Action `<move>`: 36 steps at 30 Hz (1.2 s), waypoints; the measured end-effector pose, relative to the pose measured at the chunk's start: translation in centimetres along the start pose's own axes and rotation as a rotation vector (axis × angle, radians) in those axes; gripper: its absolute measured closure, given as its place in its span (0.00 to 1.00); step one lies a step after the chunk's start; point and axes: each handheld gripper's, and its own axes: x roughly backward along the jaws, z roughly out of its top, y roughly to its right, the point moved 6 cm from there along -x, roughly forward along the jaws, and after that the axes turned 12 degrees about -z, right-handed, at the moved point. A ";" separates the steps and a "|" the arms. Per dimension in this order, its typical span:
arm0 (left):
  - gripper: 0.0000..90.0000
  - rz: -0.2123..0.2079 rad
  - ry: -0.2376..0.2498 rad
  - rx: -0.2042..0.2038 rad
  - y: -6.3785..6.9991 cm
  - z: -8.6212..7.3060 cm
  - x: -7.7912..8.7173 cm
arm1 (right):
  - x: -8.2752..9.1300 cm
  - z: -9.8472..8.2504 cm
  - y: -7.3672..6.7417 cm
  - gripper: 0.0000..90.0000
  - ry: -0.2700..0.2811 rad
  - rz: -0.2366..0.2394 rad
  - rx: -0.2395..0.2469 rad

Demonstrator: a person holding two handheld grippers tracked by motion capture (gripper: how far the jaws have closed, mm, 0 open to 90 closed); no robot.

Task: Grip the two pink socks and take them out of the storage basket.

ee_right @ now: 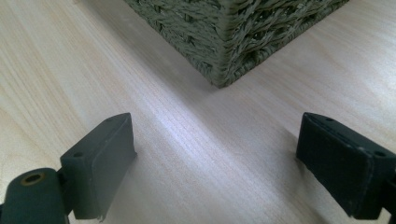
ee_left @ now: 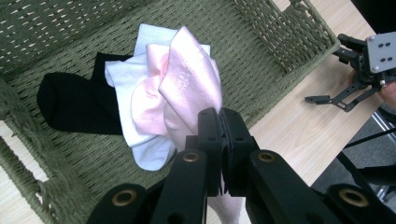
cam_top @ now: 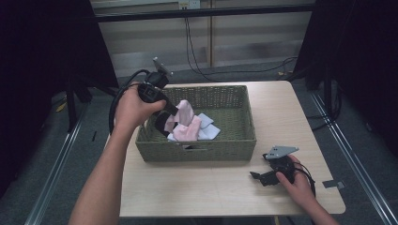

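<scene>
Left gripper (ee_left: 219, 140) clamped on pink sock (ee_left: 187, 88); thin pinch may slip, or snag white sock (ee_left: 149, 154) beneath it.

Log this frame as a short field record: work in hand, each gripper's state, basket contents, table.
work: lifting a pink sock out of the green woven basket
left gripper: shut on the pink sock, over the basket
right gripper: open, nothing between the jaws, low over the table beside the basket's corner
basket contents: white sock, black sock
table: light wood, basket near the middle
</scene>
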 end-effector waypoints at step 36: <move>0.98 -0.075 0.007 -0.066 3.1 -3.0 1.3 | 0.0 0.0 0.0 0.12 0.000 0.000 0.000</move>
